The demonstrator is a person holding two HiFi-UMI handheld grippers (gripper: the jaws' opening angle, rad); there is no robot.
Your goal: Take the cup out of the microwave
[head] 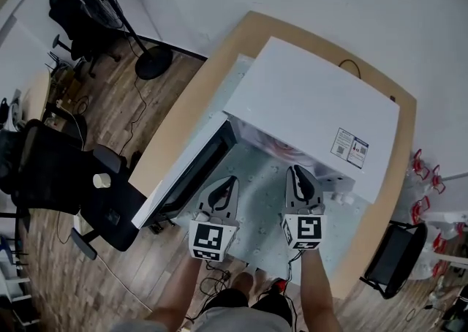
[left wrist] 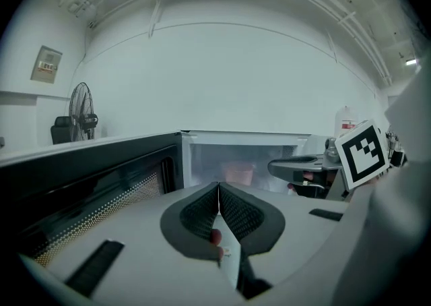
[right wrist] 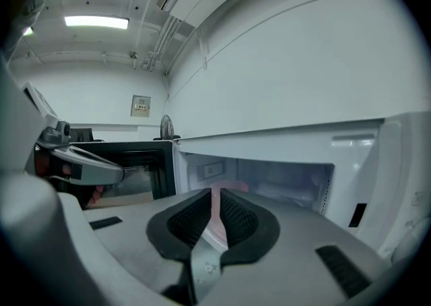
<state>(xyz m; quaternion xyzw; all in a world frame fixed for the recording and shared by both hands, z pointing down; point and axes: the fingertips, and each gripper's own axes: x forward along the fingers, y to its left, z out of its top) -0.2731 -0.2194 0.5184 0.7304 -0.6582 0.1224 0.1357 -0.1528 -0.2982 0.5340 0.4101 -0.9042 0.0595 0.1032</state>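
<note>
Two tools wait in front of the big white box-shaped microwave [head: 314,96]: the grey plastic left gripper [head: 228,179] and the grey plastic right gripper [head: 298,170]. Both have their jaws pressed together, and both are empty. The small pink cup [left wrist: 237,172] sits inside the microwave, straight ahead of the two grippers and past their tips. Neither gripper touches it. The dark-windowed microwave door [head: 196,170] hangs open just to the left of the left gripper. I think the step now is to reach in for the cup. To do it well, one gripper should spread its jaws wider than the cup before it goes inside. It should go in flat and low, under the microwave's roof, and stay away from the door. One jaw should go on each side of the cup, about halfway up. Then it should squeeze softly, lift a tiny bit, and pull straight back. The cup should stay upright, since I cannot tell if there is a drink in it.
</note>
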